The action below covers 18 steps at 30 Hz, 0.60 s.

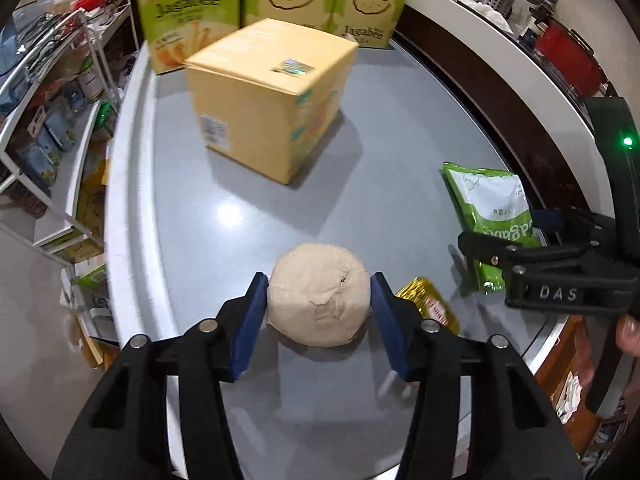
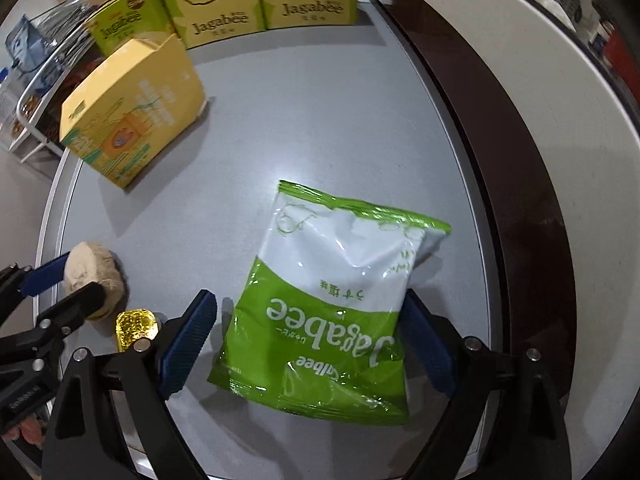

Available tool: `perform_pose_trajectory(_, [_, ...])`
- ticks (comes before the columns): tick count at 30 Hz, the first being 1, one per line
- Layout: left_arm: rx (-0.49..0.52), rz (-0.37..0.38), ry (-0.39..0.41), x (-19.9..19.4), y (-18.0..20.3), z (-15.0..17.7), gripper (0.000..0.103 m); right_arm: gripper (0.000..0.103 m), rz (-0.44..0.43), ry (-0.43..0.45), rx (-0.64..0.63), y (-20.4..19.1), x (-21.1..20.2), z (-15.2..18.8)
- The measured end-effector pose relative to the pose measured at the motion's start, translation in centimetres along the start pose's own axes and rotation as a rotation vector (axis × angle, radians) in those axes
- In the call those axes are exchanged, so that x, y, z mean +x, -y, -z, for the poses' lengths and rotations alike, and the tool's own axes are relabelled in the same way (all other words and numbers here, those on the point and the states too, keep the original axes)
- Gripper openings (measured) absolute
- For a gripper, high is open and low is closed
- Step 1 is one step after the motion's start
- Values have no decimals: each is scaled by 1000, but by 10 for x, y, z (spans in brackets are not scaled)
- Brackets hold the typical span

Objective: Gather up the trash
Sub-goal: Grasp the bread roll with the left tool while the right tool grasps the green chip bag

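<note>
A crumpled tan paper ball [image 1: 320, 296] lies on the grey table [image 1: 224, 220], and my left gripper [image 1: 319, 280] is shut on it, one blue pad against each side. The right wrist view shows the same ball [image 2: 90, 268] at the far left, held between the left gripper's fingers [image 2: 60, 264]. A green and white Jagabee snack bag [image 2: 332, 300] lies flat between the wide-apart pads of my right gripper [image 2: 309, 298], which is open. A small gold wrapper [image 1: 428, 300] rests on the table between the ball and the bag [image 1: 488, 208].
A yellow carton [image 1: 272, 92] stands mid-table, with three green Jagabee boxes [image 1: 328, 0] lined up behind it. A wire shelf rack [image 1: 48, 120] full of goods stands left of the table. A dark wooden band and white counter [image 2: 560, 120] run along the right.
</note>
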<state>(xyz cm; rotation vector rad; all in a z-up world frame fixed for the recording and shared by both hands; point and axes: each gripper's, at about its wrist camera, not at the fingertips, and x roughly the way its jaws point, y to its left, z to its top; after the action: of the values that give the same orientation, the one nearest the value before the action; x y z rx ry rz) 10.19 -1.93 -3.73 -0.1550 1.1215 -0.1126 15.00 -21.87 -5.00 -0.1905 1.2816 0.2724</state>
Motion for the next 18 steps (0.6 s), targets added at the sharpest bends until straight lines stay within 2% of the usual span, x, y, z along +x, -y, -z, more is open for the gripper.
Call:
perform_pose_trajectory(2, [-4,-9,19,-5,-2,0,75,90,15,-3,-8,-1,1,0])
perform_pose_trajectory(4, [-4,-8,30,-6,0,-1,76,91,20,-8,7,0,1,-2])
perform_pose_trajectory(9, [25,-80,23,2,7,0,76,97,0,-31,81,11,12,-14])
perform_pose_trajectory(13, [17,-74,25,8,8,3,76,97,-1,-28,91,12,13,-16])
perform_pose_trajectory(14, [17,-82,23,9,8,4,75,97,-8,-25,90,11,13,-17])
perform_pose_trajectory(15, [16,-86,23,10,8,6,69,94,-10,-18,89,10,11,-18])
perform_pose_trajectory(17, [11,-92,18,11,7,6,61,87,0,-6,80,12,9,-18])
perform_pose_trajectory(18, [7,-88,16,11,7,7,56,79,6,5,66,8,7,-17])
